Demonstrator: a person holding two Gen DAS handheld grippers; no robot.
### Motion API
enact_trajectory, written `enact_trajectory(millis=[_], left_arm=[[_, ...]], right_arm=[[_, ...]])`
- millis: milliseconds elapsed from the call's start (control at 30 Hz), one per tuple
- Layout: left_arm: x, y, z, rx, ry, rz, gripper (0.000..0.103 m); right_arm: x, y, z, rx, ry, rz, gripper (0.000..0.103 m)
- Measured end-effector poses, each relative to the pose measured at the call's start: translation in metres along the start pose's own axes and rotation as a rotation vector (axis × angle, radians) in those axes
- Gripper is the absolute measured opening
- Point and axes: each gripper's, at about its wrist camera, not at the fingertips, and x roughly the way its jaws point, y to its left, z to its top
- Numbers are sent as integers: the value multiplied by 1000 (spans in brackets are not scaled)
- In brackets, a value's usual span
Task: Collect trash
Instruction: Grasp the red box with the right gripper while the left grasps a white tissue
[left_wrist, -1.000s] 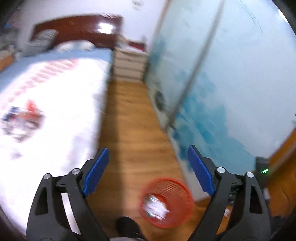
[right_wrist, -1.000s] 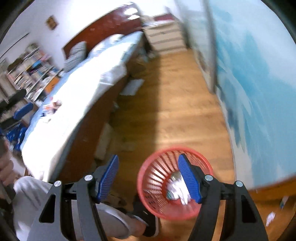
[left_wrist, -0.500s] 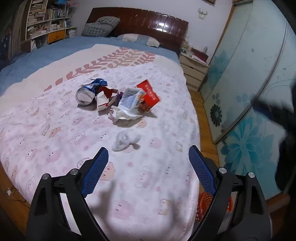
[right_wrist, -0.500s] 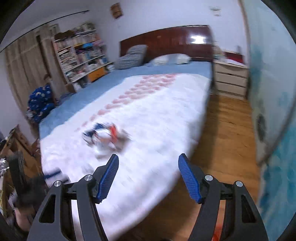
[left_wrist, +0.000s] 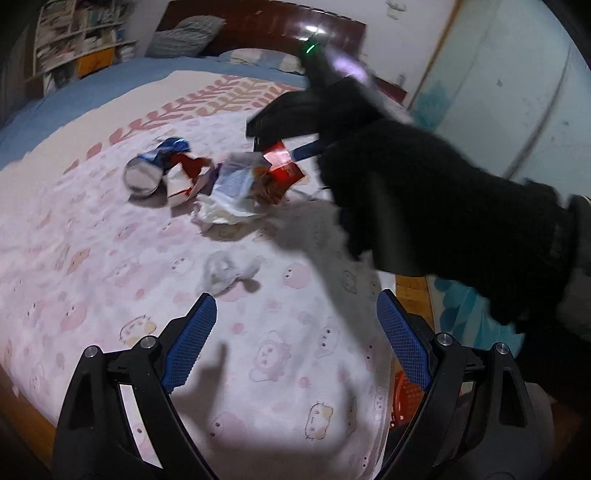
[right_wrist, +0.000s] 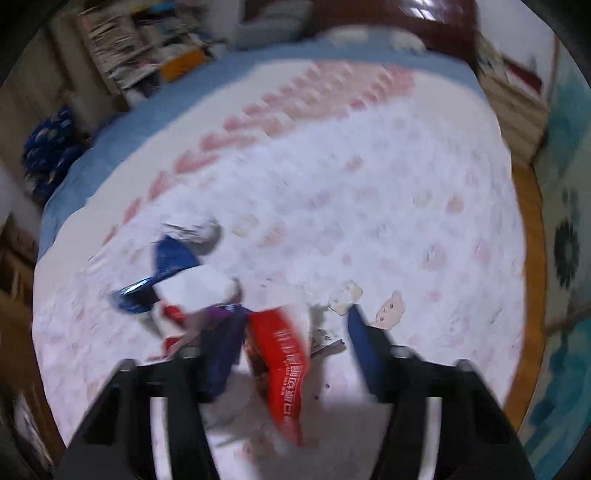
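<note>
- Right gripper (right_wrist: 291, 332): jaws spread wide, nothing clamped; the red printed snack wrapper (right_wrist: 280, 362) sits in the gap between the blue pads, closer to the left one. Looks lined up to pinch it; view is motion-blurred, so contact can't be confirmed.
- Left gripper (left_wrist: 295, 339): jaws wide apart, empty, hovering over the near part of the pink cartoon-print bedsheet (left_wrist: 288, 387), well short of the pile. Probably parked as the spare hand.
- Black-gloved right hand (left_wrist: 443, 206) reaches across the left view toward the pile.
- Trash is clustered mid-bed: crushed blue-and-silver can (left_wrist: 151, 170), torn red-and-white carton (left_wrist: 188, 177), crumpled white plastic bag (left_wrist: 232, 195), red wrapper on the far side.
- Crumpled grey tissue wad (left_wrist: 229, 273) lies apart, nearer the left gripper; likely its easiest grab.
- Red plastic mesh waste basket (left_wrist: 406, 398) peeks out past the bed edge, on the floor, handy for drops.
</note>
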Motion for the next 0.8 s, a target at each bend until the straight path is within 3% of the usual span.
enact_trajectory(millis=[100, 267, 467, 567, 733, 800], left_arm=[[0, -1, 2, 4, 10, -15, 88], [0, 5, 10, -8, 9, -6, 88], [1, 29, 16, -87, 20, 44, 88], [11, 47, 13, -135, 64, 95, 88], [31, 60, 8, -181, 78, 109, 88], [41, 63, 8, -183, 74, 119, 88]], right_arm=[[7, -12, -5, 70, -7, 81, 23], [-20, -10, -14, -1, -59, 90, 6], [-72, -39, -37, 52, -159, 162, 4], [-102, -61, -68, 115, -207, 228, 4], [-129, -93, -142, 276, -268, 404, 4], [-131, -94, -162, 277, -259, 401, 4]])
